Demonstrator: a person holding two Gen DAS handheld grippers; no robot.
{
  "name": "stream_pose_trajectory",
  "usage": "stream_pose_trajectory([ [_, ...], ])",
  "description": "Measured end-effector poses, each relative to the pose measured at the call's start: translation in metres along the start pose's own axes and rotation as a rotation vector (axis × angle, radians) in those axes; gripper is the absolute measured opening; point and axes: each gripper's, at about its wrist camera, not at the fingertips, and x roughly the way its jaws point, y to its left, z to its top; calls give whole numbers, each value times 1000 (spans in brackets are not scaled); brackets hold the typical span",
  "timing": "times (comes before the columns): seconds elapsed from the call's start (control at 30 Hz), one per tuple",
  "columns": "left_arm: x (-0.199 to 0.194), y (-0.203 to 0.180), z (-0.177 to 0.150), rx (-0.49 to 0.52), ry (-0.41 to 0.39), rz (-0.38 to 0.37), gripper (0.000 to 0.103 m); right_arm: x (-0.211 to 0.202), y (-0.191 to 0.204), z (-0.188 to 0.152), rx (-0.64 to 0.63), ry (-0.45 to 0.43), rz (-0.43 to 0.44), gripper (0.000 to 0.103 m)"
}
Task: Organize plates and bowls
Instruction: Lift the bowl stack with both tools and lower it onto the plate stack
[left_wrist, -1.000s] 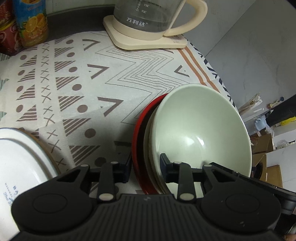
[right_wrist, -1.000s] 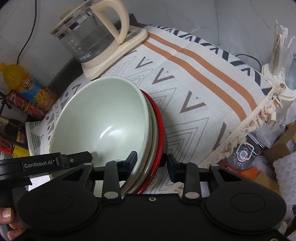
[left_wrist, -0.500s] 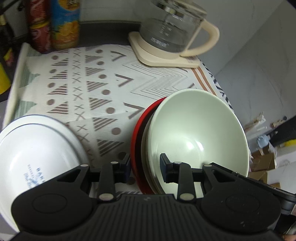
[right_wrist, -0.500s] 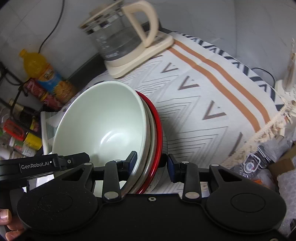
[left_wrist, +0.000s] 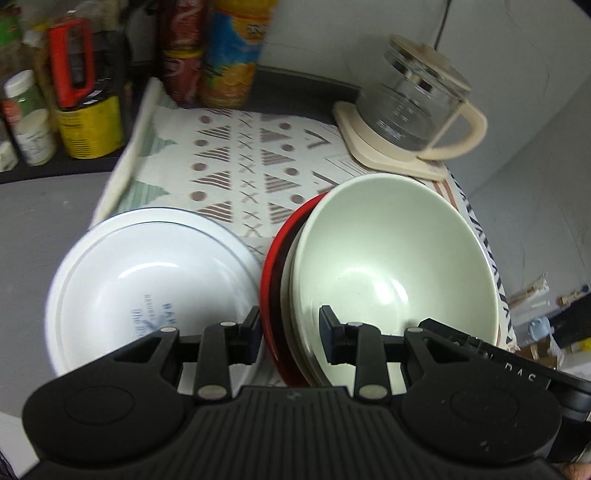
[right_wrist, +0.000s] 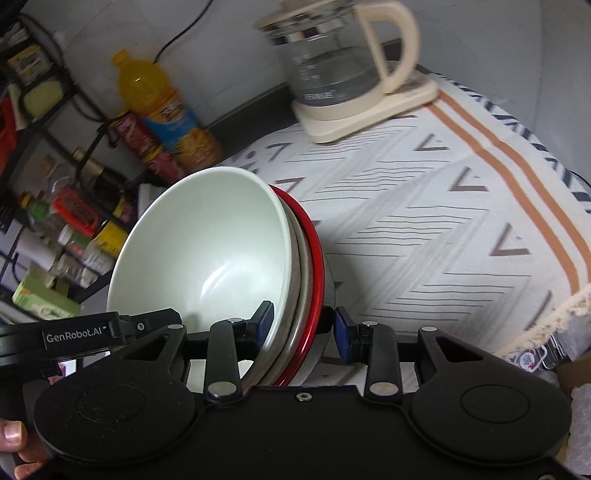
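One white bowl beside gripped stack.

A home kitchen counter: a patterned cloth covers it, with a glass kettle, an orange juice bottle and shelved condiment jars.

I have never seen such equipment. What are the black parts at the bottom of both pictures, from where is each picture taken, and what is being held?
No robot arm is here: a person holds a hand tool with two fingers in each hand, each carrying its own camera looking forward along those fingers. The black parts are the left gripper and the right gripper. Both are shut on opposite rims of one stack of bowls: a pale green bowl nested in others, a red-rimmed one outermost. Nearby are a white bowl, a patterned cloth, a glass kettle and bottles.
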Motion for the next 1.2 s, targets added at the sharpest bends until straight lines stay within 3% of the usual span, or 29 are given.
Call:
stream_pose_trajectory([
  [0.57, -43, 70, -11, -168, -76, 82, 31, 19, 74, 4, -160, 55, 102, 34],
  [0.9, -48, 109, -21, -239, -60, 131, 31, 39, 110, -3, -223, 112, 139, 34],
  [1.2, -40, 123, -20, -253, -34, 136, 31, 52, 119, -5, -235, 144, 127, 34],
])
